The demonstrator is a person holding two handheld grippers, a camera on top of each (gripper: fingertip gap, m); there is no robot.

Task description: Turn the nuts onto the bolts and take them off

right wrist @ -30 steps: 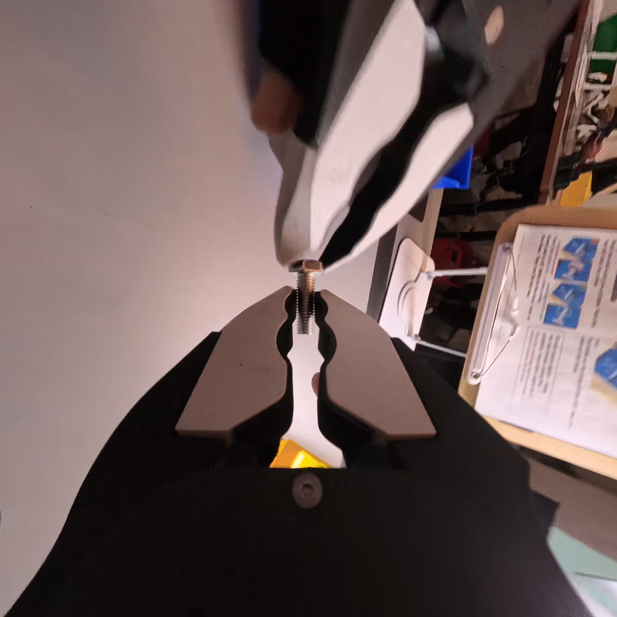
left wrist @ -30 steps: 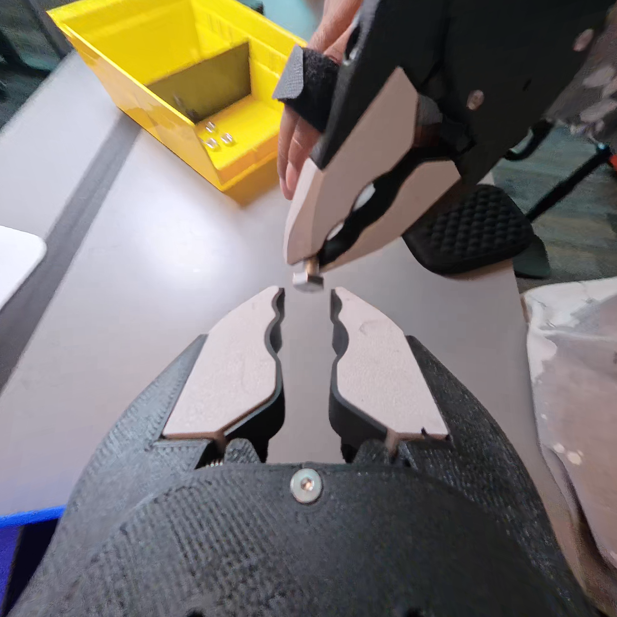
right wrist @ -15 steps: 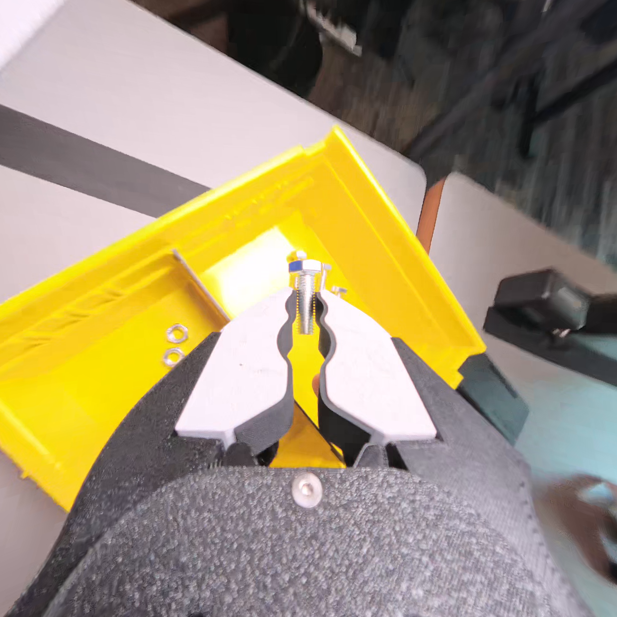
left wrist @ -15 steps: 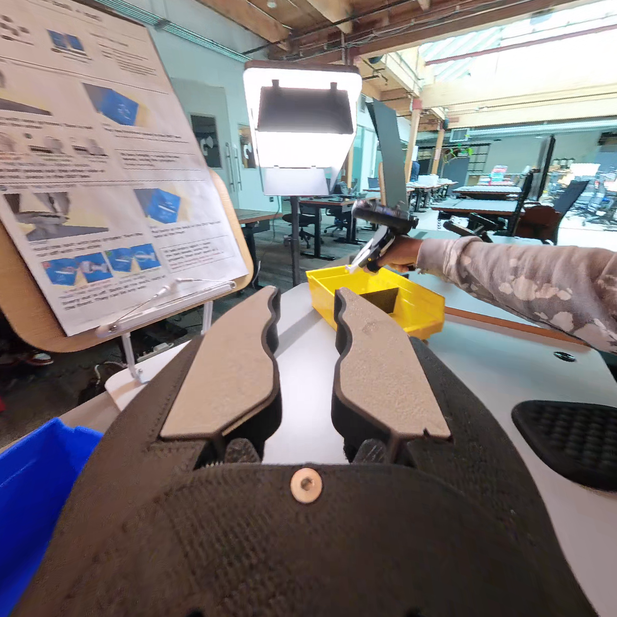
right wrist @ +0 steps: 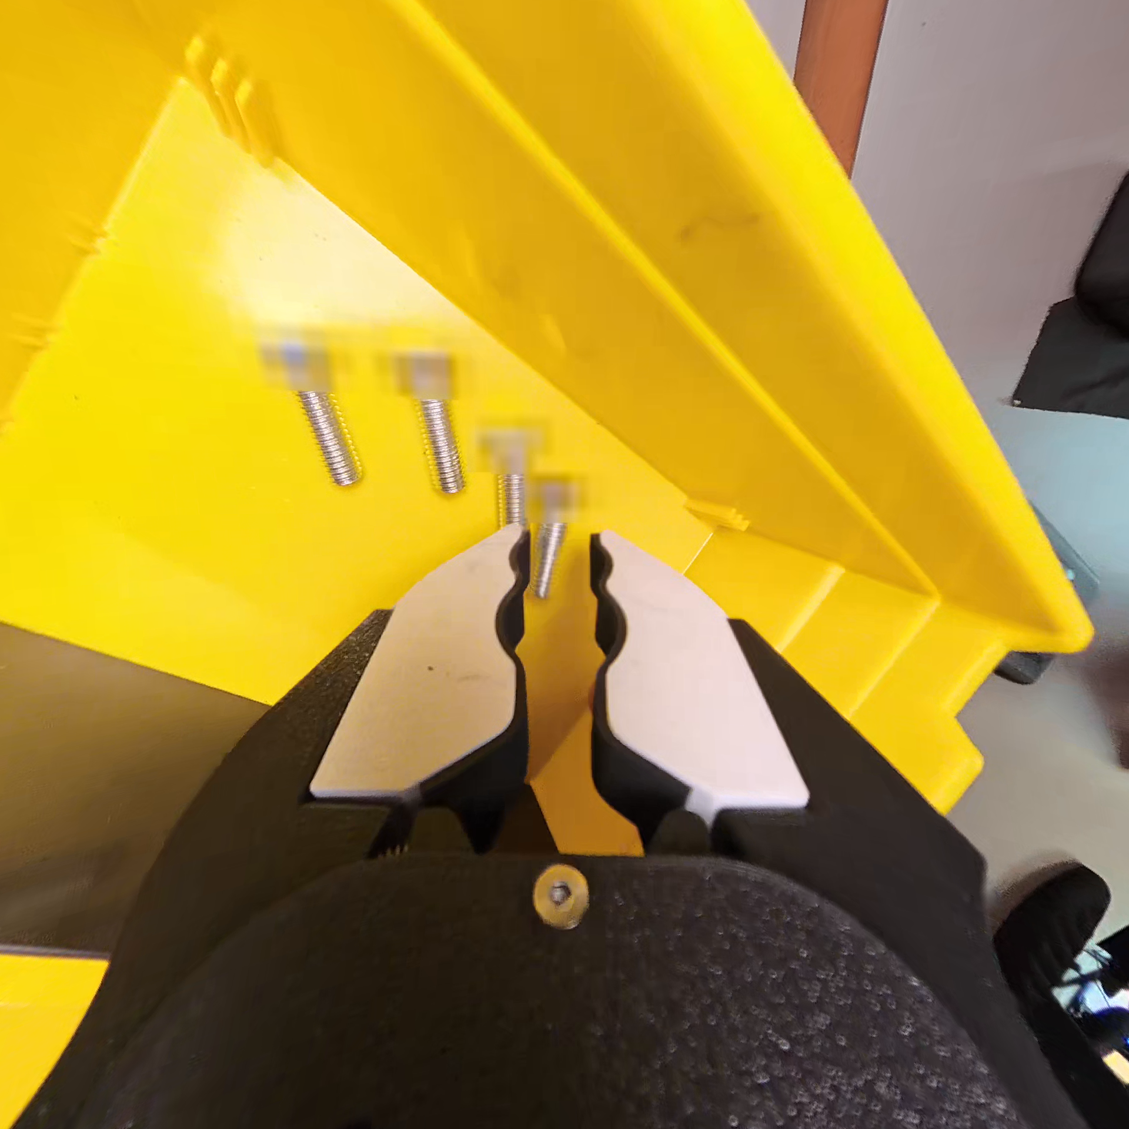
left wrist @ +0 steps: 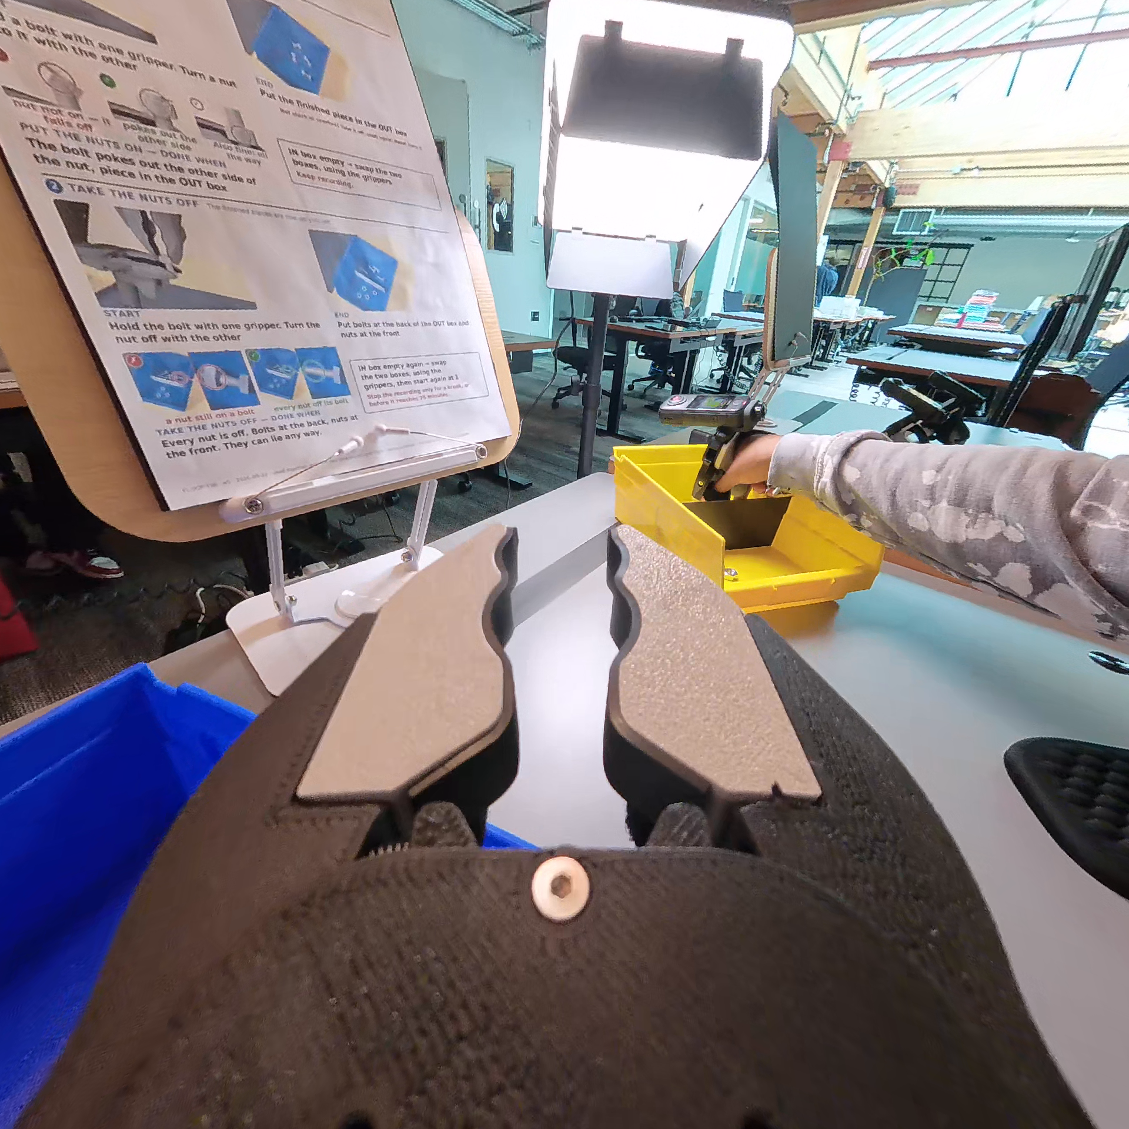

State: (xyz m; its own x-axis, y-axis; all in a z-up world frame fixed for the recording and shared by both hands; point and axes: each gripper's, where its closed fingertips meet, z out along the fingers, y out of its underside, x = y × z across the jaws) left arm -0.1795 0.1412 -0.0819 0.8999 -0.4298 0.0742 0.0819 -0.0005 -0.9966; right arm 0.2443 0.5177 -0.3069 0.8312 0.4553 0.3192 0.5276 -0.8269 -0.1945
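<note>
Two views, taken one at a time.

Left wrist view: left gripper point(left wrist: 559, 602) fills the lower centre of frame, jaws apart w/ nothing between them, only grey table point(left wrist: 916, 672) showing thru the gap. It's parked, not working, over the near edge of a blue bin point(left wrist: 91, 825) at lower left; prob. waiting there to pick the next piece. Instruction sheet on its stand point(left wrist: 244, 244) takes the upper left. Centre right, a sleeved arm point(left wrist: 947, 507) reaches in from the right edge and dips the right gripper point(left wrist: 712, 482) down into the yellow bin point(left wrist: 672, 507), behind its dark divider point(left wrist: 739, 522). Small metal bits, prob. nuts, lie in the bin's front part; too small to be sure.

Right wrist view: right gripper point(right wrist: 557, 553) at frame centre, jaws parted. One bolt point(right wrist: 547, 559) sits w/ its shank in the gap near the tips; no pad seems to clamp it, so I read it as just let go, not held. Three more bolts point(right wrist: 330, 440) lie in a row to the upper left on the bin floor point(right wrist: 153, 489), heads blurred, shanks bare, no nuts visible on them. Gripper is low and angled into the corner so the bolt lands beside the others, i.e. bolts kept together behind the divider. Judgement: take-off phase, this bolt's drop-off about done.
</note>
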